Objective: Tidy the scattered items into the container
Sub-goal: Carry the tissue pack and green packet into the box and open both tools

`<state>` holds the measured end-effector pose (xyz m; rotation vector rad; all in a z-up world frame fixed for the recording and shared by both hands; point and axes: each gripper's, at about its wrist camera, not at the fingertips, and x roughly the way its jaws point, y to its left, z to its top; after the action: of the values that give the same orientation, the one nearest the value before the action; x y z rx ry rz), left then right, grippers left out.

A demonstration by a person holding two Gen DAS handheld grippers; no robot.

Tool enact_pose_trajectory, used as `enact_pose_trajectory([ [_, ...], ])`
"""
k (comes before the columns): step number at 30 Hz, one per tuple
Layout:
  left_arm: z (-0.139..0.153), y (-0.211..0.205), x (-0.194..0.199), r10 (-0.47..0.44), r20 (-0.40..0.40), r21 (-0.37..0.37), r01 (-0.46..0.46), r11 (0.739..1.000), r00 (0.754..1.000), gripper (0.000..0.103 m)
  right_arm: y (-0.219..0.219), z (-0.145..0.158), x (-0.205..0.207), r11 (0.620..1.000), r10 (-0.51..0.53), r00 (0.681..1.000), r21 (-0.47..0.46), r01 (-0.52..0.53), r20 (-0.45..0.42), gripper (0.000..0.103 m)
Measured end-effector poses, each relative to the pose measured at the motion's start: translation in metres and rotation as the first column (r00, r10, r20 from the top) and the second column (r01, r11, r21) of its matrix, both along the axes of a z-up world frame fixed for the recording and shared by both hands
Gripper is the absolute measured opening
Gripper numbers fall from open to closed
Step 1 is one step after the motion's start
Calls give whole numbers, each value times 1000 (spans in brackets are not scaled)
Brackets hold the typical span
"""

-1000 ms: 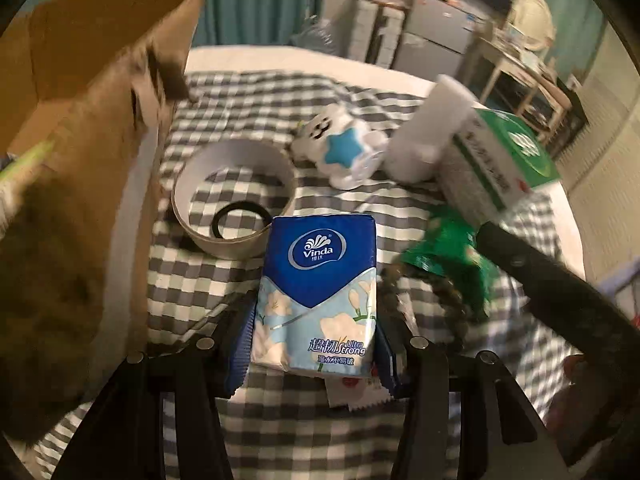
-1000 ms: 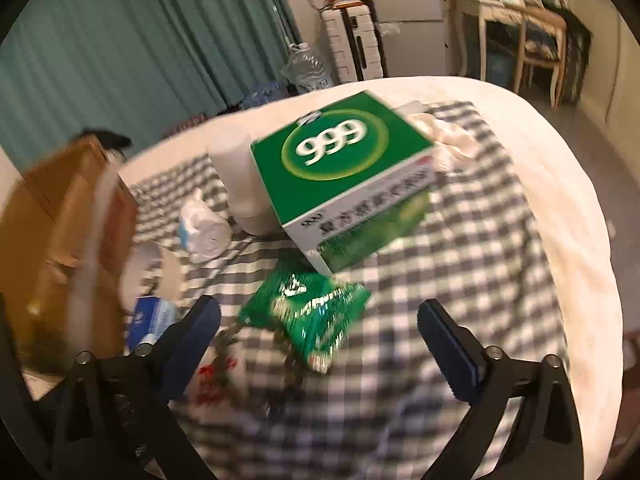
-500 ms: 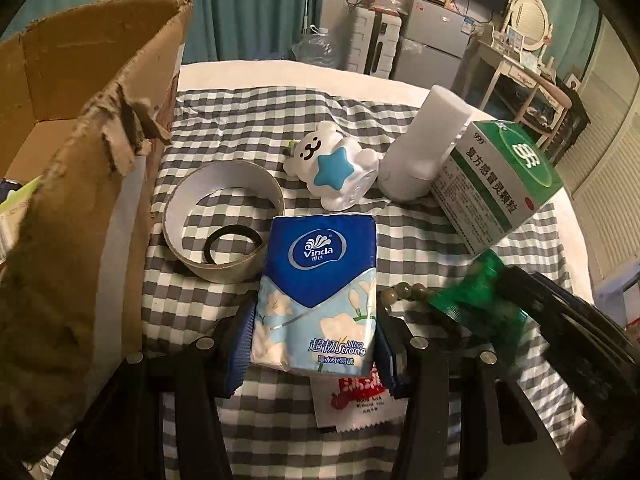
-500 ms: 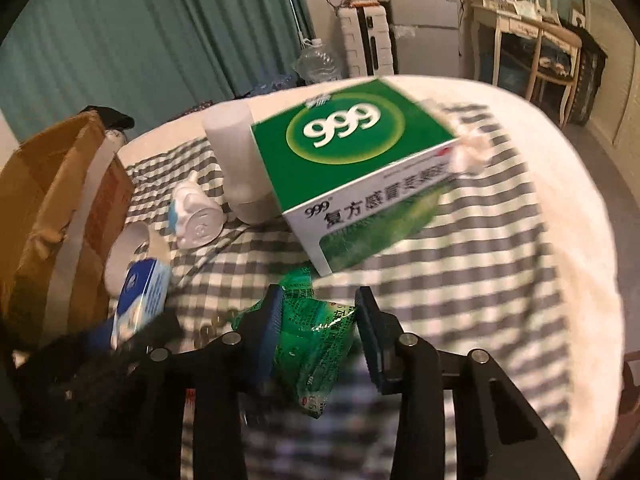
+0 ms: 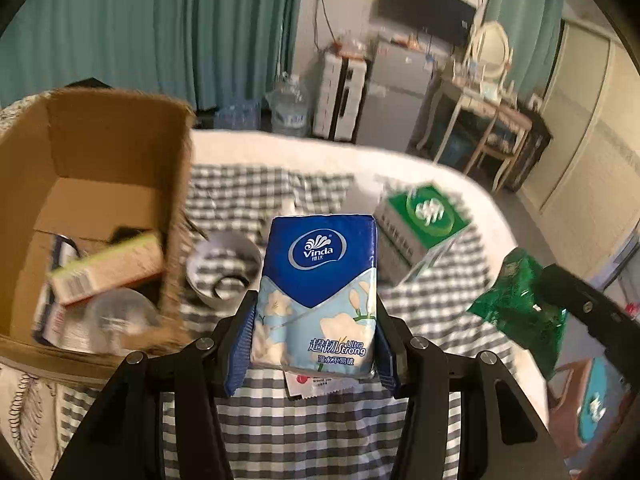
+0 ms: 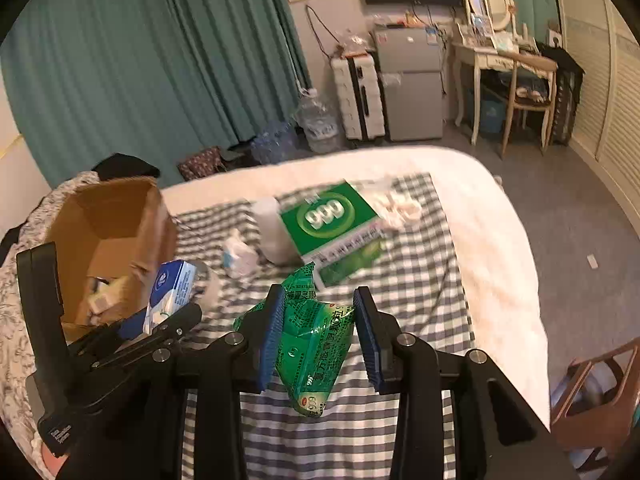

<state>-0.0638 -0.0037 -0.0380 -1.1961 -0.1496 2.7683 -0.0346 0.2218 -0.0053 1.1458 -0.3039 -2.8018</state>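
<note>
My left gripper (image 5: 316,344) is shut on a blue Vinda tissue pack (image 5: 320,284) and holds it above the checked cloth, just right of the open cardboard box (image 5: 96,184). The box holds a pale carton (image 5: 108,268) and other items. My right gripper (image 6: 320,332) is shut on a green foil packet (image 6: 316,344), lifted off the cloth. That packet also shows in the left wrist view (image 5: 520,308). The tissue pack (image 6: 172,292) and the box (image 6: 108,232) also show in the right wrist view.
On the cloth lie a green 999 medicine box (image 6: 332,228), a white cylinder (image 6: 272,232), a white toy (image 6: 240,256), a tape roll (image 5: 224,268) and a red-printed sachet (image 5: 316,384). The bed edge (image 6: 504,264) drops off at the right; a wooden chair (image 6: 596,396) stands beside it.
Both grippers have risen with their items. The left moved the tissue pack nearer the box, so its inside now shows. The right closed on the green packet and lifted it.
</note>
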Motion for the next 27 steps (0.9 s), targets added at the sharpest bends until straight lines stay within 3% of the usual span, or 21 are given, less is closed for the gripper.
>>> enact_pose_trajectory([
  [4, 37, -33, 8, 42, -81, 26, -41, 999, 996, 53, -26, 25, 5, 999, 37, 998, 12, -37, -50, 35],
  [9, 62, -92, 0, 173, -133, 44, -169, 985, 976, 53, -79, 42, -9, 993, 121, 989, 6, -121, -80, 35],
  [18, 55, -178, -20, 354, -107, 48, -350, 935, 929, 54, -197, 33, -59, 958, 281, 956, -27, -284, -88, 35],
  [20, 49, -183, -22, 361, -96, 42, -359, 932, 927, 65, -211, 25, -69, 954, 289, 955, -56, -293, -74, 36],
  [22, 47, -185, -23, 394, -90, 13, -394, 919, 915, 73, -219, 16, -78, 957, 274, 961, -80, -277, -47, 43],
  [24, 48, -190, -23, 422, -93, 5, -423, 906, 902, 88, -219, 10, -86, 970, 225, 974, -93, -225, -4, 70],
  [25, 48, -192, -23, 429, -92, 7, -431, 902, 898, 100, -216, 9, -87, 973, 209, 978, -99, -207, 4, 74],
  [27, 49, -191, -21, 424, -100, 20, -424, 906, 900, 102, -202, 9, -87, 975, 185, 983, -126, -185, -10, 83],
])
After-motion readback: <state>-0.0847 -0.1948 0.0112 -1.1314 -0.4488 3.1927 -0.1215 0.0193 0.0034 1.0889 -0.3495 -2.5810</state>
